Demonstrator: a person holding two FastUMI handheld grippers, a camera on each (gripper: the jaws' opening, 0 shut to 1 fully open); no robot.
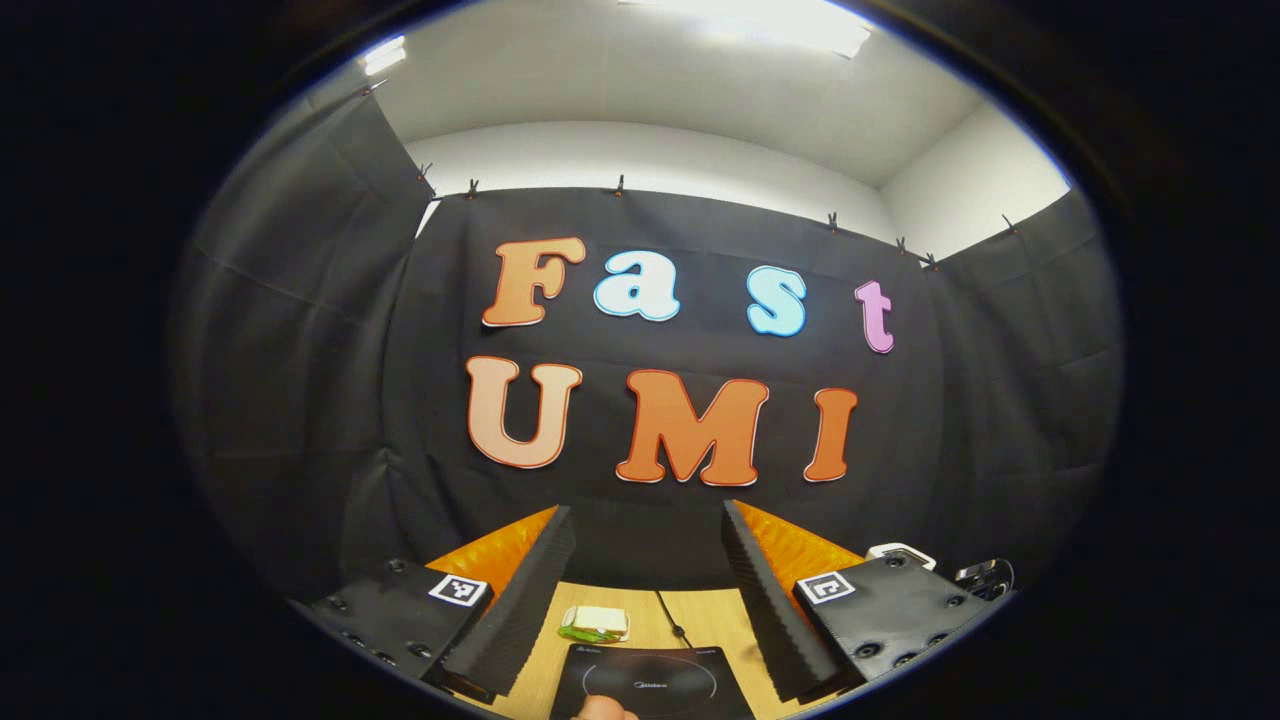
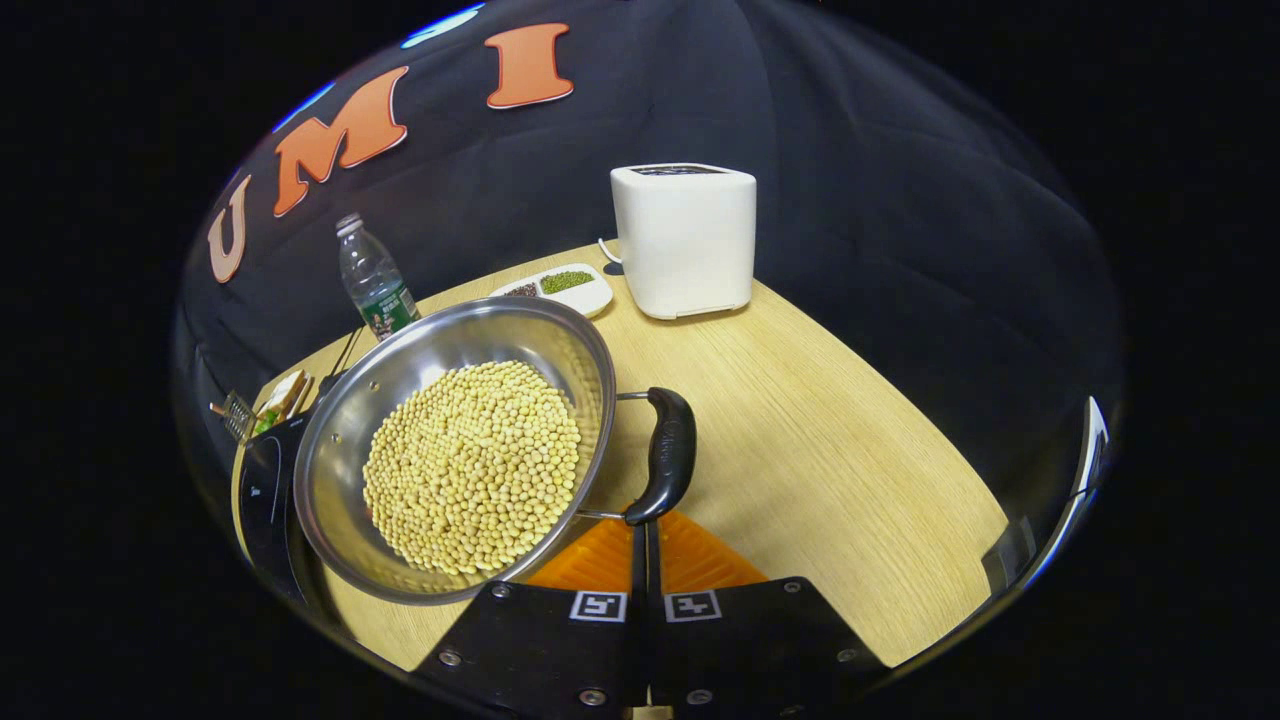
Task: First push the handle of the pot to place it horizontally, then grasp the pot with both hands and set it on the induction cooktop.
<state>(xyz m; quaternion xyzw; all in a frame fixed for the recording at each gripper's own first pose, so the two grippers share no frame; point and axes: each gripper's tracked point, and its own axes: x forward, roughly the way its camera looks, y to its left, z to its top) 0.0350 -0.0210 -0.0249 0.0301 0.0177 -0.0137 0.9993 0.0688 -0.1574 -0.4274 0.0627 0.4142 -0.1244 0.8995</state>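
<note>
Behind pot (image 2: 460, 450): bottle (image 2: 373, 278), toaster (image 2: 685, 240) | left gripper (image 1: 648, 560) agape | right gripper (image 2: 645, 540) closed, empty

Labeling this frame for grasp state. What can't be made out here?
- Right gripper, right gripper view: fingers closed beneath the pot handle; whether they pinch it is hidden by the handle.
- Pot base, right gripper view: the bowl hides whether it rests on the induction cooktop.
- Induction cooktop, left gripper view: cut off by the lower edge.
- Far handle: hidden by the pot.
</note>
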